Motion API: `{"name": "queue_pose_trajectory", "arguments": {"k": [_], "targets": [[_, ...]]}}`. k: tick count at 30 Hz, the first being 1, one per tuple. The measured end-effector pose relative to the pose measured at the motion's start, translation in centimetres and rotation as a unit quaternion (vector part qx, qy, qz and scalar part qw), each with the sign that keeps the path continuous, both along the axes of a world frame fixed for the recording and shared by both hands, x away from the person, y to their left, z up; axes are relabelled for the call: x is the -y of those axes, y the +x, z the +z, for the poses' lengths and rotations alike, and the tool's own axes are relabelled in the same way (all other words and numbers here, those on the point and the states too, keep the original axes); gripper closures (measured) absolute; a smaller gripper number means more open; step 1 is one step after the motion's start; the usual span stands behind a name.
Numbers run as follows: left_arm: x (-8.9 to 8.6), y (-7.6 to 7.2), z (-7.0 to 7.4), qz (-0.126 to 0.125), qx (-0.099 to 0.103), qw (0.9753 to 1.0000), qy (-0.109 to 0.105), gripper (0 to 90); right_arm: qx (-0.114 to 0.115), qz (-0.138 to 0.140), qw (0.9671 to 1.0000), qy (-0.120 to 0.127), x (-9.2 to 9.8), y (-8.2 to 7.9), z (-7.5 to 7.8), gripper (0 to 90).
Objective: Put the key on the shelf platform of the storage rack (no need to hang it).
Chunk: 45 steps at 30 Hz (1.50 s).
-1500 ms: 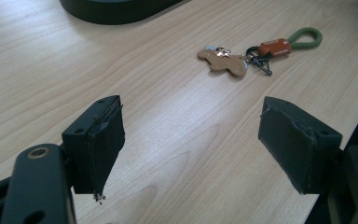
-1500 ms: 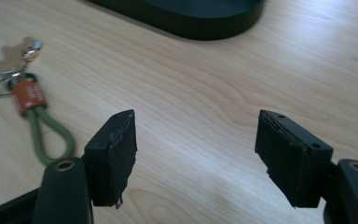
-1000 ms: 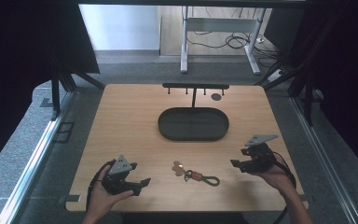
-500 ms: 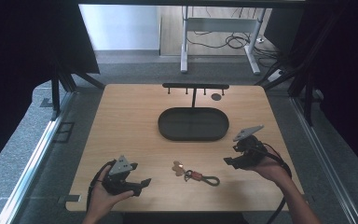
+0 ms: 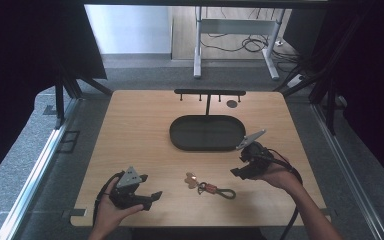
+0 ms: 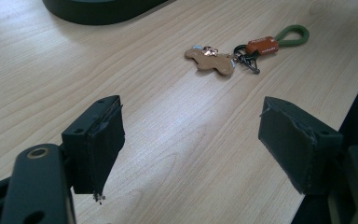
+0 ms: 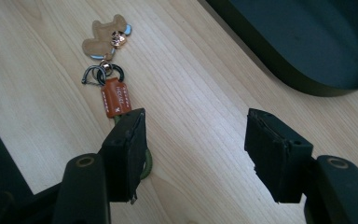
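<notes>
Hidden or cut off: in my right gripper view my left-hand jaw covers most of the green loop of the keychain; the oval tray is cut off at the upper right of that frame, and at the top of my left gripper view too.
Hard to make out: the small dark round disc near the table's far edge, upper centre of the high view — I cannot tell what it is.
Writing: the orange tag carries stamped letters, too small for me to read.
Keychain, place: lower centre of the high view, flat on the wooden table, between my two grippers and apart from both; tan animal-shaped charm at one end, dark rings, orange tag, then green loop.
My left gripper: lower left of the high view, jaws spread wide, nothing between them — bare wood ahead, keychain beyond at upper right of its own view.
My right gripper: right of centre, jaws apart and empty, just past the loop end of the keychain.
Around: black tray at centre; a black rack with small pegs behind it.
In the way: nothing lies between either gripper and the keychain.
</notes>
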<state>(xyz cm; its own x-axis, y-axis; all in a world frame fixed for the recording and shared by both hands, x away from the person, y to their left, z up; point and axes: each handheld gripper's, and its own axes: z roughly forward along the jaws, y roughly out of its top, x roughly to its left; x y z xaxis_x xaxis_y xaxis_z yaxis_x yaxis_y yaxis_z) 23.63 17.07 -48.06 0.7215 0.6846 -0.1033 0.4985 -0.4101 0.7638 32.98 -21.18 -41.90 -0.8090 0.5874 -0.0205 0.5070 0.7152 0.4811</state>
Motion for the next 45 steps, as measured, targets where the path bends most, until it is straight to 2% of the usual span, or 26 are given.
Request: {"name": "queue_pose_trajectory", "arguments": {"k": [8, 25, 30, 35, 36, 37, 45], "targets": [[0.0, -0.1, 0.1, -0.001, 0.001, 1.0000, 0.000, 22.5, -0.013, 0.013, 0.9997, -0.014, -1.5, 0.3, -0.2, 39.7], [0.3, -0.1, 0.0, -0.007, -0.001, 1.0000, 0.000, 22.5, -0.043, 0.047, 0.9970, -0.043, -4.5, 0.9, -1.6, 40.8], [0.2, -0.1, 0.0, -0.008, 0.000, 1.0000, -0.002, 22.5, -0.051, 0.065, 0.9953, -0.051, -5.5, 1.0, -2.2, 41.7], [0.2, -0.1, 0.1, -0.008, 0.000, 1.0000, -0.002, 22.5, -0.062, 0.071, 0.9936, -0.062, -6.4, 1.1, -2.6, 42.2], [0.2, -0.2, 0.1, -0.009, 0.001, 1.0000, -0.003, 22.5, -0.069, 0.078, 0.9921, -0.069, -6.8, 1.2, -3.0, 42.5], [0.2, -0.2, 0.1, -0.009, 0.001, 1.0000, -0.003, 22.5, -0.069, 0.078, 0.9921, -0.069, -6.8, 1.2, -3.0, 42.5], [0.0, -0.3, 0.4, -0.008, 0.005, 0.9999, -0.006, 22.5, -0.091, 0.101, 0.9862, -0.095, -8.4, 1.1, -4.5, 44.5]]}}
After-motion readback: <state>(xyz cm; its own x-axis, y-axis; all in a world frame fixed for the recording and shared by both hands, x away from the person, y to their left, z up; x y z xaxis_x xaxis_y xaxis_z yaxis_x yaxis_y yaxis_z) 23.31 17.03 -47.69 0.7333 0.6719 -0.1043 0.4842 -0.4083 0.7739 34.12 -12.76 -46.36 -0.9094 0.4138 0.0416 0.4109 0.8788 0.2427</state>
